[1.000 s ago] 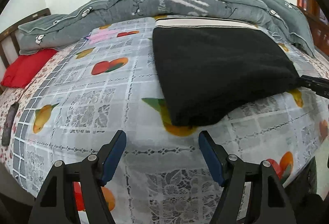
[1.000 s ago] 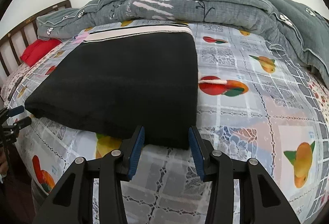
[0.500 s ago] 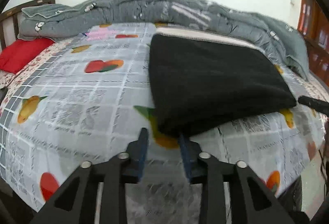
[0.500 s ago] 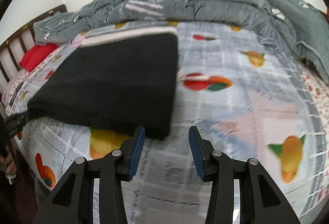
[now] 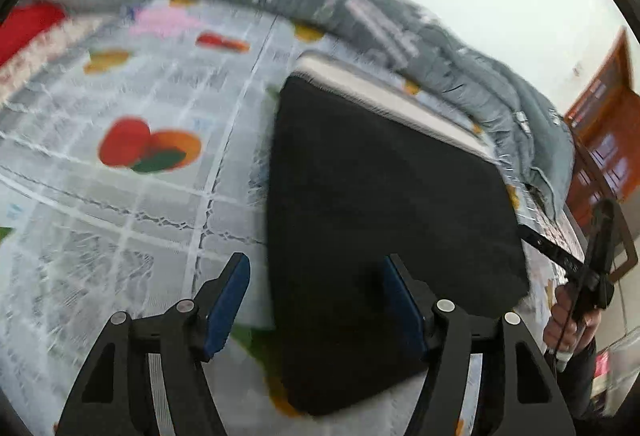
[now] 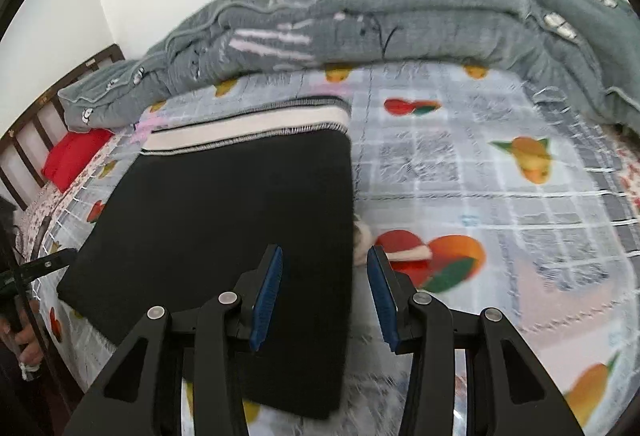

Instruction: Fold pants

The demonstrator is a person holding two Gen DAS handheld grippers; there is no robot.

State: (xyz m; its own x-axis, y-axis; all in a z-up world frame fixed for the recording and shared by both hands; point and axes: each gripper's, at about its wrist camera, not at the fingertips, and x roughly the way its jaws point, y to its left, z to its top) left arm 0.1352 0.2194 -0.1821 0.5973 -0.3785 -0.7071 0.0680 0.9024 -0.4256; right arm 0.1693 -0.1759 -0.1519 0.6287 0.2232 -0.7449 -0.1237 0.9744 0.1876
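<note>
The black pants (image 5: 384, 212) lie folded flat on the bed, with a white waistband (image 5: 400, 108) at the far end. They also show in the right wrist view (image 6: 236, 220). My left gripper (image 5: 316, 300) is open, its jaws straddling the near left corner of the pants. My right gripper (image 6: 324, 292) is open, its jaws straddling the near right edge of the pants. A white drawstring end (image 6: 400, 252) pokes out at that edge. Neither gripper holds anything.
The bed has a grey checked sheet (image 6: 500, 196) with fruit prints. A grey quilt (image 6: 400, 24) is bunched along the far side. A red pillow (image 6: 74, 156) lies by the wooden headboard (image 6: 36, 116). An orange wooden door (image 5: 600, 124) stands at the right.
Both grippers have moved forward onto the near end of the pants. The left gripper closed partway half a second ago and has opened wide again. The right gripper stayed open.
</note>
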